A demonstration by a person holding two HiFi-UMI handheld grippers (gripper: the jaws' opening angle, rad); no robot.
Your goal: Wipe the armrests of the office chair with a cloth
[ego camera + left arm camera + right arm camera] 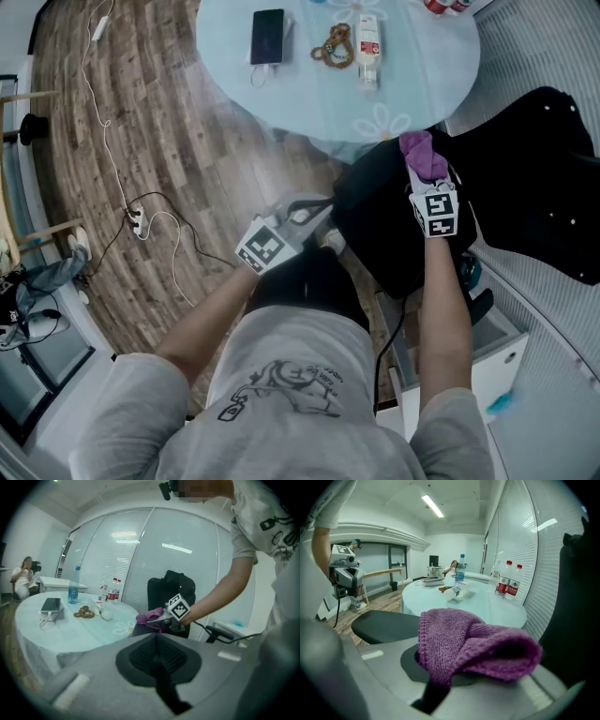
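Observation:
My right gripper (420, 173) is shut on a bunched purple cloth (424, 153) and holds it over the top of the black office chair (389, 234). In the right gripper view the cloth (473, 644) fills the jaws of the right gripper (440, 679), and a black armrest pad (384, 625) lies just beyond it to the left. My left gripper (321, 210) sits to the left of the chair, shut with nothing in it. Its own view shows the left gripper (157, 657) with pads together, and farther off the right gripper (176, 609) with the cloth (150, 617) and another armrest (220, 632).
A round pale-blue table (422, 84) stands just beyond the chair, carrying a phone (267, 37), a bead string (334, 45) and a small bottle (368, 42). A black padded piece (548, 187) lies to the right. Cables and a power strip (136, 220) cross the wood floor at left.

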